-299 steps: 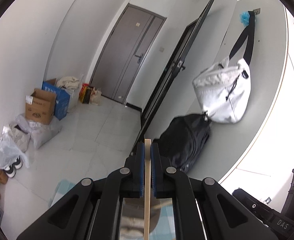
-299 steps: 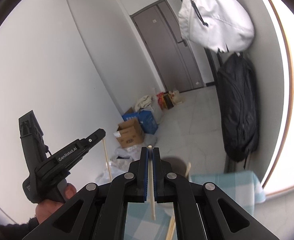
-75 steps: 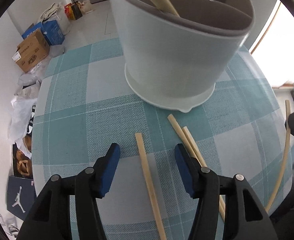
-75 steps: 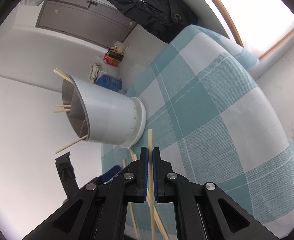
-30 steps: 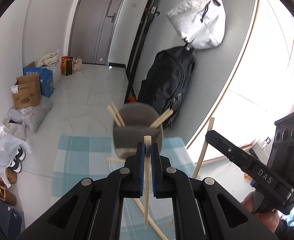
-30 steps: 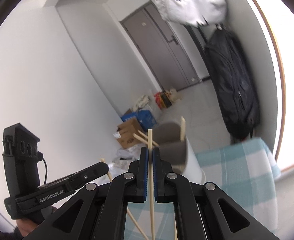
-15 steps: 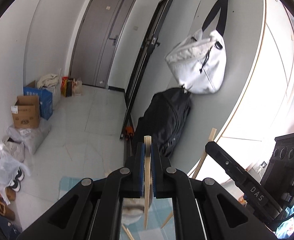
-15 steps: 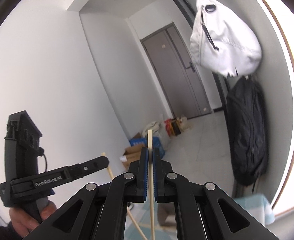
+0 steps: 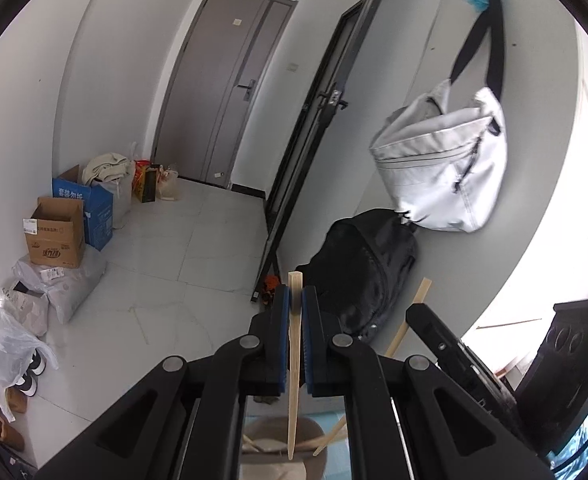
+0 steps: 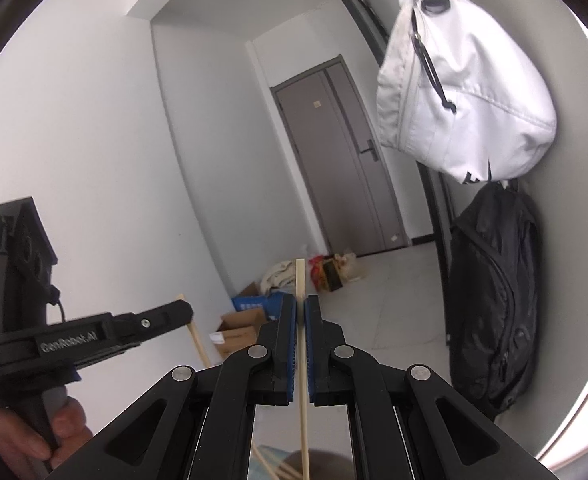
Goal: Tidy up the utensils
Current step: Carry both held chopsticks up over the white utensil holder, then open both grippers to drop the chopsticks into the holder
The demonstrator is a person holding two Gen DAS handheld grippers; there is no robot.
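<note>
**Both grippers clamped on a chopstick above the holder**

Your left gripper (image 9: 295, 296) has its blue pads pressed flat against a pale wooden chopstick (image 9: 293, 364) that stands upright between them, its lower tip hanging over the grey utensil holder (image 9: 281, 450) at the bottom of the left wrist view. Other sticks lean inside that holder.

Your right gripper (image 10: 301, 308) is likewise closed tight on a second chopstick (image 10: 302, 360), held upright.

From the right wrist view, "GenRobot.AI" can be read along the side of your left gripper, with your hand (image 10: 33, 436) around its handle.

By the wall stand an open brown cardboard box (image 9: 53, 232), its printing too small to read, and a blue box (image 9: 89, 208) with white Chinese characters. A white bag (image 9: 446, 160) hangs above a black backpack (image 9: 362, 276).
</note>
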